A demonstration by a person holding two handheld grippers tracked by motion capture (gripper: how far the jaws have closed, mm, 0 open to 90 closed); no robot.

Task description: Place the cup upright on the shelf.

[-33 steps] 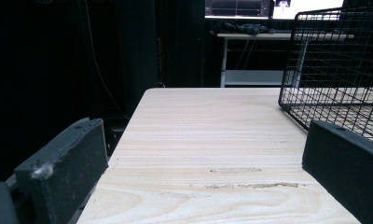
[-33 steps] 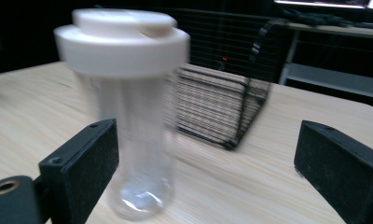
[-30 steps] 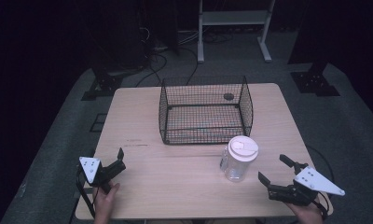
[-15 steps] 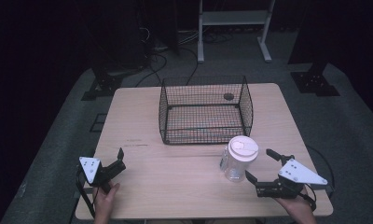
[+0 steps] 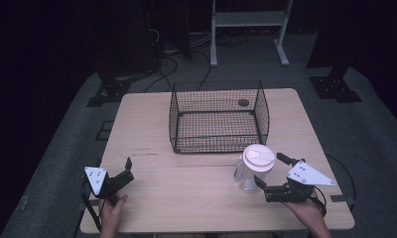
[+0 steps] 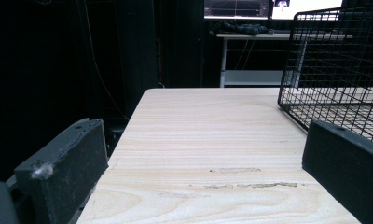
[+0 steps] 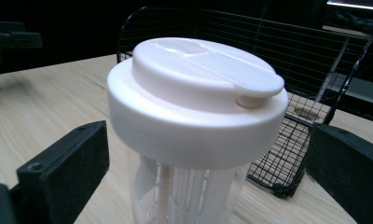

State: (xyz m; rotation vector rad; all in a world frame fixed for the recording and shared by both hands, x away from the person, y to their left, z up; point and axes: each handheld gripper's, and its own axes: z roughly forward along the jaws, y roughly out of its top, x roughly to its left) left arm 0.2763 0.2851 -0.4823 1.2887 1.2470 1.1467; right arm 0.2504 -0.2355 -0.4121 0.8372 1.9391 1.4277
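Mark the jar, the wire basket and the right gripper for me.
jar [image 5: 250,174]: high view, on its clear side wall below the white lid.
wire basket [image 5: 217,145]: high view, on its near mesh wall.
right gripper [image 5: 268,171]: high view, midway between its open jaws.

Desk [image 5: 196,193]: a pale wood-grain top, rectangular, standing on a grey floor [image 5: 62,163].
Wire basket [image 5: 219,118]: black mesh, open-topped, sat on the desk toward 12 o'clock of its centre, its base flat on the wood.
Dark disc [image 5: 243,102]: a small round mark or object lay at the basket's far side, toward 1 o'clock; whether it was inside the basket could not be told.
Jar [image 5: 253,168]: clear plastic with a white flip lid [image 7: 196,93], stood upright on the desk at about 4 o'clock, just beside the basket's near right corner.
Surface marks [image 6: 243,179]: faint scuffs showed in the wood toward 9 o'clock.
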